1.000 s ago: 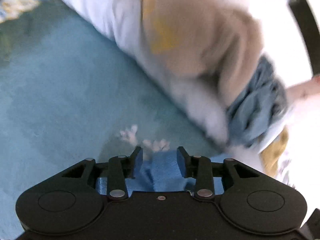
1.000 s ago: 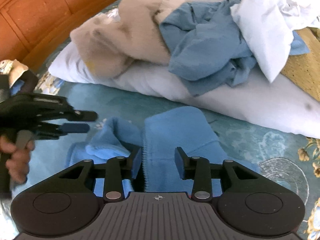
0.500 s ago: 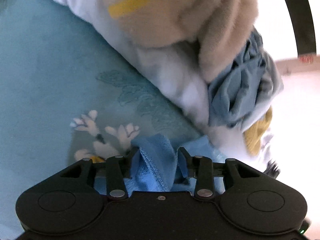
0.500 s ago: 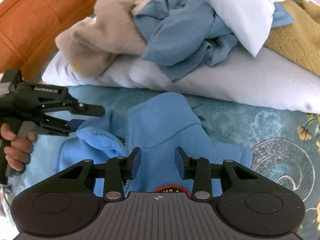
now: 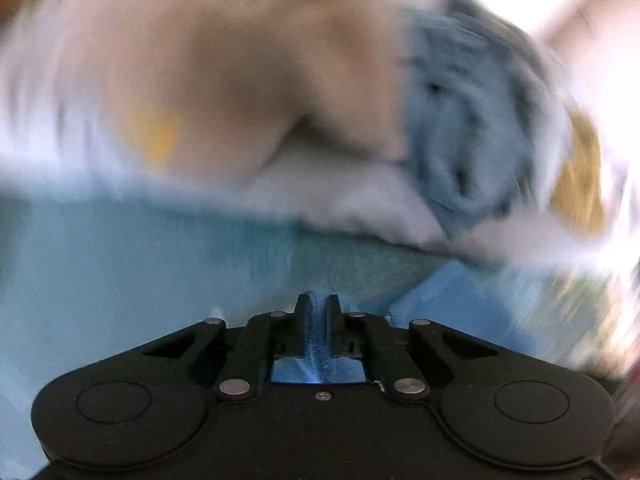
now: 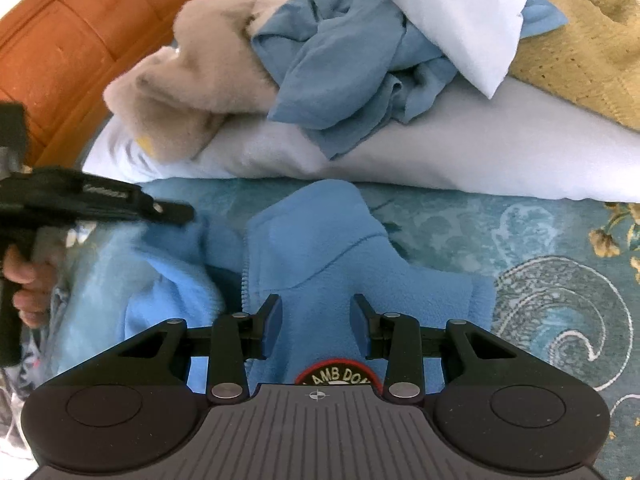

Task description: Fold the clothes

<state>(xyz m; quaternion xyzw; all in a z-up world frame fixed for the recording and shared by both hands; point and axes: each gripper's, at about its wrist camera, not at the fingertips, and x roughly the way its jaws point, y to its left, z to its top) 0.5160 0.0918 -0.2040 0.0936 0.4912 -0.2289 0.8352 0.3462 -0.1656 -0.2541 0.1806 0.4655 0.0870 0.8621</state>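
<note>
A bright blue fleece jacket lies spread on the teal patterned bedspread in front of the pile of laundry, zip and collar facing up, with a round red-rimmed patch showing at its lower edge just above the right tool's body. The right tool hangs over the middle of the jacket with its jaws partly apart; whether its pads touch the fleece cannot be told. The left tool, held in a person's hand, has its tips at the jacket's left side, and in its own badly blurred view the left tool is clamped tight on a thin fold of that blue fleece. Behind the jacket a long white pillow lies across the bed, carrying a beige fluffy garment, a crumpled dusty-blue shirt, a pale white cloth and a mustard knit. An orange padded headboard stands at the upper left.
</note>
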